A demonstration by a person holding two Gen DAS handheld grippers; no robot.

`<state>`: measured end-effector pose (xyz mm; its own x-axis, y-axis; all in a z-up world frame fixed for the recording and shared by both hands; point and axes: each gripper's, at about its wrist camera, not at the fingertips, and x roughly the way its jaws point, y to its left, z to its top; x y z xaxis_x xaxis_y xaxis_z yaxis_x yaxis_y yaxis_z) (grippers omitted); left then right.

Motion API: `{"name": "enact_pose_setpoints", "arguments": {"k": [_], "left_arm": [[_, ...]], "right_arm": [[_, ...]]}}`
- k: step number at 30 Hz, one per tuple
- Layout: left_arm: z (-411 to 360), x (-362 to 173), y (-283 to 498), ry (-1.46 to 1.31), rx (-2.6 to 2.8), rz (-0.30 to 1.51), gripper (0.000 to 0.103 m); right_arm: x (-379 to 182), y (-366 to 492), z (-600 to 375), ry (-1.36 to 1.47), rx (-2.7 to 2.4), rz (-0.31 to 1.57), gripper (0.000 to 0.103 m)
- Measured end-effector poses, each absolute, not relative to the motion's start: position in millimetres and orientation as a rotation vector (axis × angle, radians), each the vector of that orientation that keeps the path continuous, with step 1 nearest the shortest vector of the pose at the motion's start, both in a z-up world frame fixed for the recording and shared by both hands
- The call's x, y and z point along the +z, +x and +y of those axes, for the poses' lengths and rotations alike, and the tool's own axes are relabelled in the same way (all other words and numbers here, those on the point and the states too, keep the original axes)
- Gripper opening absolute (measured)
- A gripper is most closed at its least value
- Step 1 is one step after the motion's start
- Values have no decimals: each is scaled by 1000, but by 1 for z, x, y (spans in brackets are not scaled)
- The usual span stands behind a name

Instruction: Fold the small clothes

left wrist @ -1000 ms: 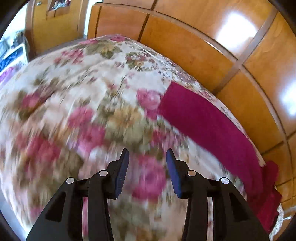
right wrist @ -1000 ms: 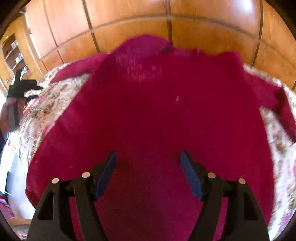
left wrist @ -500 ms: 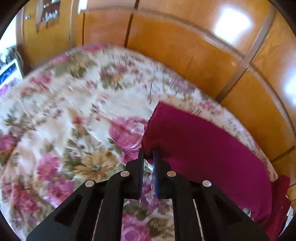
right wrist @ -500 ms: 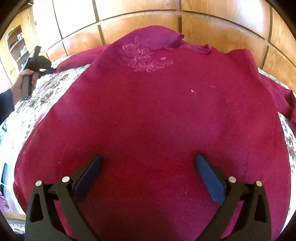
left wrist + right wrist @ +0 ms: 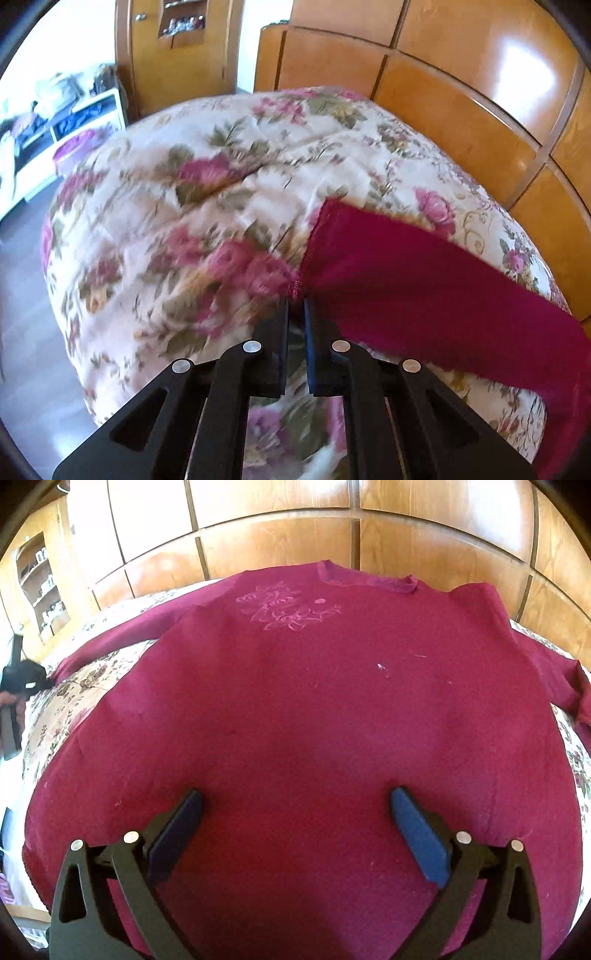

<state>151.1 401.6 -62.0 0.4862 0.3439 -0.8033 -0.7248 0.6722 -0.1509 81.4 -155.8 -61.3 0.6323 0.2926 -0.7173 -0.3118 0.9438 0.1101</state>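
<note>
A dark red sweater (image 5: 314, 716) with pink flower embroidery lies spread flat on the floral bedspread (image 5: 74, 701), neck toward the headboard. My right gripper (image 5: 295, 805) is wide open and empty above its lower body. My left gripper (image 5: 295, 306) is shut on the cuff corner of the sweater's left sleeve (image 5: 424, 288), which is stretched out and lifted a little off the bedspread (image 5: 184, 221). The left gripper also shows at the left edge of the right wrist view (image 5: 40, 681), at the sleeve's end. The sweater's right sleeve (image 5: 565, 679) lies bunched at the right.
A wooden panelled headboard (image 5: 280, 542) runs along the far side of the bed. A wooden cabinet (image 5: 177, 51) and white shelves (image 5: 55, 122) stand beyond the bed's left end, with bare floor (image 5: 22, 314) beside it.
My left gripper went from open over the bedspread to shut on the sleeve cuff, and has lifted and pulled it outward. My right gripper opened wider and drew back a little.
</note>
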Motion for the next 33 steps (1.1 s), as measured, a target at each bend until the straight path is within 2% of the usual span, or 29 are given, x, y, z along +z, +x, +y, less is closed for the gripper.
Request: {"name": "enact_pose_setpoints", "arguments": {"k": [7,12,19,25,26,27,29,32,33], "left_arm": [[374,-35,142,-495,595,817,8],[321,-22,108,-556,256,819,8],[219,-36,39,-527,-211,959,8],[175,-58,5,-556,-367,1065,8],[169,-60,3,-568,-376,1073,10],[164,-63,1,-579,-385,1081,31],[163,-66,-1,-643,-381,1071,60],[161,-71,4,-675,-346,1060,60],[158,-72,5,-661,-337,1059,46]], "right_arm": [[-61,78,-158,-22,346,804,101],[-60,75,-159,-22,347,794,101],[-60,73,-160,-14,354,781,101],[-60,70,-162,1,364,767,101],[-60,70,-163,2,366,765,101],[-60,70,-163,3,367,763,101],[-60,70,-163,3,369,761,101],[-60,69,-164,9,372,756,101],[-61,69,-164,11,374,753,101]]}}
